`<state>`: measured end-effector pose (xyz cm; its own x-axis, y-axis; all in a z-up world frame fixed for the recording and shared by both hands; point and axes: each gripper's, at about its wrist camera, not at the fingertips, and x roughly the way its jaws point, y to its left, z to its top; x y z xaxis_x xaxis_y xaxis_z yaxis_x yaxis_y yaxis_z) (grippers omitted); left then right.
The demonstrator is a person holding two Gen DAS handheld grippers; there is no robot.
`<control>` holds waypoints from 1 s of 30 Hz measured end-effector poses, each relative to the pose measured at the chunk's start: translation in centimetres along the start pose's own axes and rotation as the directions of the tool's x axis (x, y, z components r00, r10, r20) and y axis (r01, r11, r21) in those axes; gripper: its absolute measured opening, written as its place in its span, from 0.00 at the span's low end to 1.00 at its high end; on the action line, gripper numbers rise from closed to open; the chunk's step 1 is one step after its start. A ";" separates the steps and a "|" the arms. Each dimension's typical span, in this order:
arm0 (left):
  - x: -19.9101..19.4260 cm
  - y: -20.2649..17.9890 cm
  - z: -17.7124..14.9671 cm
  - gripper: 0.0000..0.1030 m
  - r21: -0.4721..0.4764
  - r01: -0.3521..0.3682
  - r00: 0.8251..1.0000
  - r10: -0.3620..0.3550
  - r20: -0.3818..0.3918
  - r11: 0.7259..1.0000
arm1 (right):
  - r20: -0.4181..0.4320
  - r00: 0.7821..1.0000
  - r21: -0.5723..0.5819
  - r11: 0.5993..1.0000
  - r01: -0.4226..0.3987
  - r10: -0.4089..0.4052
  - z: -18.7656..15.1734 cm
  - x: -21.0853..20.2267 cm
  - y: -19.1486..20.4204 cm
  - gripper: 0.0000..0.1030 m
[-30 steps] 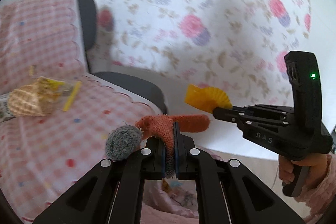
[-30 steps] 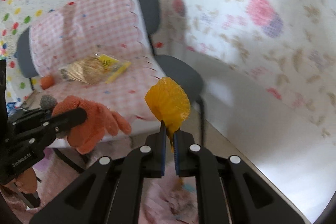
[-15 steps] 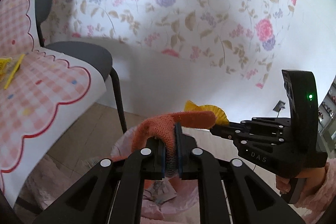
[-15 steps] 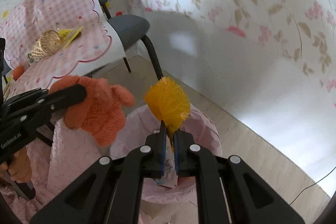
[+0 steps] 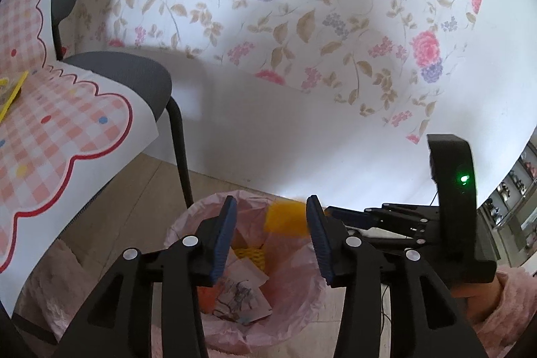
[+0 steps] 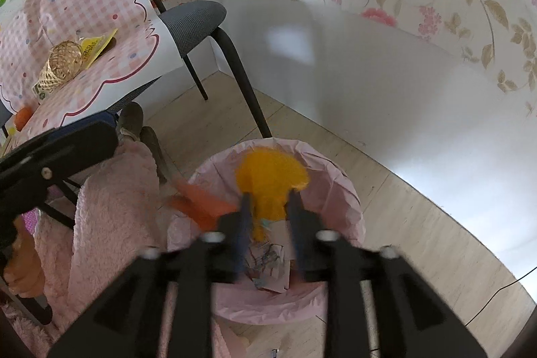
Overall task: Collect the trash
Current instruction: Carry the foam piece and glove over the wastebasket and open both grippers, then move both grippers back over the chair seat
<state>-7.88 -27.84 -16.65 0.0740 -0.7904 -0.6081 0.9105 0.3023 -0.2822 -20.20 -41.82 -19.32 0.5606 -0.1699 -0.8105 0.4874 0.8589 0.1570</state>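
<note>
Left gripper point(image 5: 268, 237): we see its jaws spread wide with nothing between the blue pads; it hangs directly over the bin mouth.
Right gripper point(image 6: 266, 220): blurred by motion in its own view; its jaws stand parted, and the yellow cupcake liner sits between and just above the fingertips. We cannot tell whether the pads touch it.
Yellow cupcake liner point(image 6: 270, 178): over the bin opening, smeared by blur; from the left wrist view it shows as a yellow patch point(image 5: 285, 218) at the tip of the right gripper.
Orange glove point(image 6: 201, 202): blurred, at the left inner side of the bin rim, clear of both grippers. In the left wrist view we see an orange bit low inside the bin point(image 5: 206, 297).
Bin point(image 6: 335, 170): a round waste bin lined with a pink bag, standing on the pale wood floor next to the chair leg.
Bin contents: crumpled printed paper point(image 5: 240, 291) and a piece of yellow mesh point(image 5: 250, 254).
Chair point(image 6: 194, 19): grey seat, black legs, partly draped in a pink checked cloth point(image 6: 87, 22).
On the cloth: a bagged straw-coloured woven item with a yellow label point(image 6: 63, 64), well apart from the bin.
Wall point(image 5: 302, 5): floral paper above a plain white lower band.
</note>
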 end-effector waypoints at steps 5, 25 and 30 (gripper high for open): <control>-1.0 0.5 0.4 0.44 -0.010 -0.025 0.999 0.025 0.024 1.000 | 0.012 1.000 0.000 1.000 0.006 -0.006 0.4 -0.4 0.1 0.37; -13.4 7.8 1.0 0.49 -0.185 -0.369 0.908 0.396 0.140 0.911 | 0.214 0.970 -0.143 0.986 -0.082 0.111 9.1 -4.9 7.1 0.37; -16.7 10.9 0.6 0.51 -0.263 -0.463 0.851 0.508 0.133 0.846 | 0.208 0.958 -0.227 0.962 -0.150 0.198 11.9 -3.8 11.6 0.37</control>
<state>1.10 -11.64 -9.12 0.5793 -0.5904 -0.5620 0.6291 0.7622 -0.1523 -8.72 -37.00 -7.69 0.7731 -0.0929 -0.6275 0.2332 0.9616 0.1449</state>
